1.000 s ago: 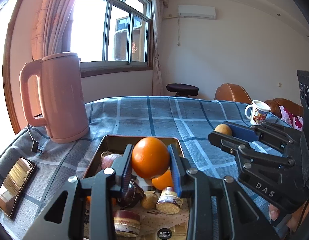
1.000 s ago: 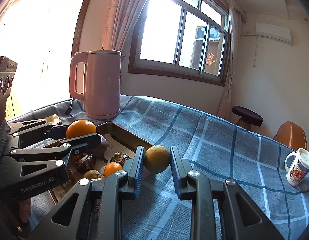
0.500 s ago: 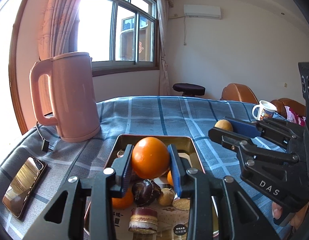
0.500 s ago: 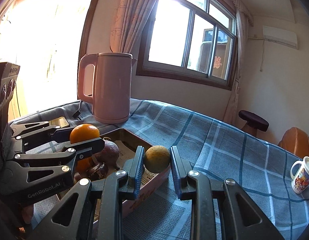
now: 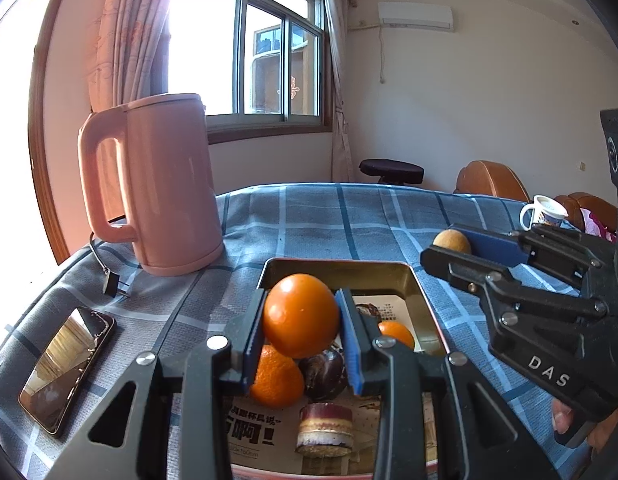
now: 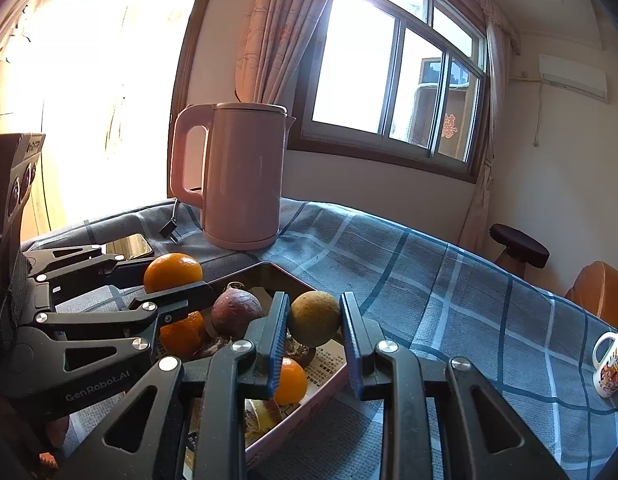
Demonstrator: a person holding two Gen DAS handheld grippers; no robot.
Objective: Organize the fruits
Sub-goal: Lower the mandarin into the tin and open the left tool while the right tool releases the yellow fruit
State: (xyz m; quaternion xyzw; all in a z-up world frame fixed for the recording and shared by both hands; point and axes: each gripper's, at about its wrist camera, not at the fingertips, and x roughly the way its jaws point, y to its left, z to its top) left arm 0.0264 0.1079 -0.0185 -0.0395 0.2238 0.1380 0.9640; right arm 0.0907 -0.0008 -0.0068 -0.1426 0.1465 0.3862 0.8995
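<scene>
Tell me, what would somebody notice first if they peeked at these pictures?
Probably the bright orange pinched in the left gripper above the tin tray of fruit. Next, the brownish-green fruit in the right gripper over the tray's edge. Behind them a tall pink kettle stands on the blue checked cloth by the window.

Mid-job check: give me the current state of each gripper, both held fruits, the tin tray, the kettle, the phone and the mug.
left gripper: shut on the orange, above the tray.
orange: clamped, lifted.
right gripper: shut on the brownish fruit.
brownish fruit: clamped, lifted over the tray's edge.
tin tray: open, holding fruits and snacks.
kettle: upright, lid closed, unplugged.
phone: lying flat, screen dark.
mug: upright.
</scene>
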